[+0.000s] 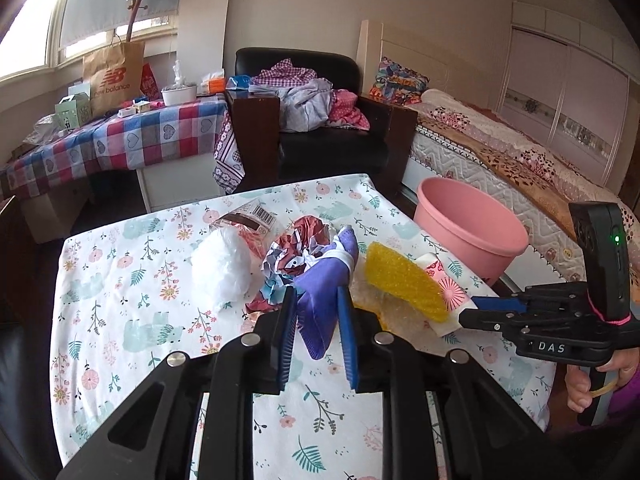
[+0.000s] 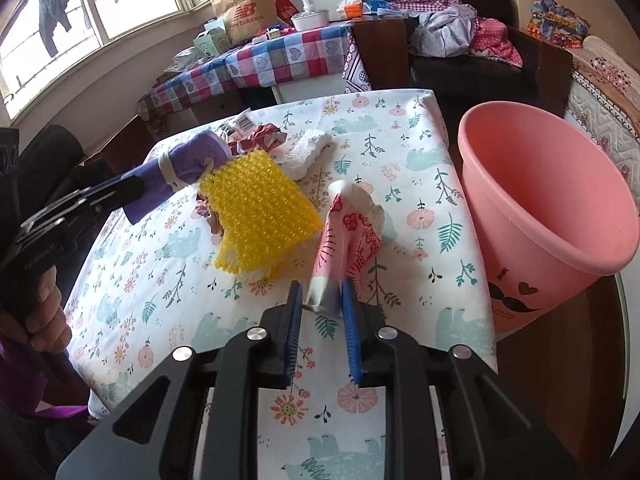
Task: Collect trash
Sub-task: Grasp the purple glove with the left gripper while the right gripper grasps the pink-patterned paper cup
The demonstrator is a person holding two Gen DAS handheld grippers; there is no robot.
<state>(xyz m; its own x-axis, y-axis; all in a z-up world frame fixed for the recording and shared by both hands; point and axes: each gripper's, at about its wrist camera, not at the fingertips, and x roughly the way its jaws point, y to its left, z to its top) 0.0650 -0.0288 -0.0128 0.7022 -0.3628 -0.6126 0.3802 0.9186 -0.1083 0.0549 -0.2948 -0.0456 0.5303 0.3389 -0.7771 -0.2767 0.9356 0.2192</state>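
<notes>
The left gripper (image 1: 318,300) fingers pinch a crumpled purple glove (image 1: 324,276) with a white cuff band; the right gripper (image 2: 320,294) fingers clamp a crushed pink-flowered paper cup (image 2: 352,232) above the floral surface (image 2: 432,200).

The tabletop (image 2: 168,280) wore a white cloth printed with pale teal bears, pink flowers and green fronds. A purple glove (image 1: 320,280) with a white band lay beside crumpled red, white and blue paper (image 1: 298,248). The bubble wrap (image 2: 260,208) was bright yellow, the plastic bag (image 1: 220,264) white. A crushed paper cup (image 2: 352,232) was white with pink and red flowers. The bucket (image 2: 560,208) was salmon pink, marked with a black moustache and heart. Both claws were black with blue pads (image 2: 296,320). A farther table (image 1: 132,140) carried red, blue and white checks with hearts.
</notes>
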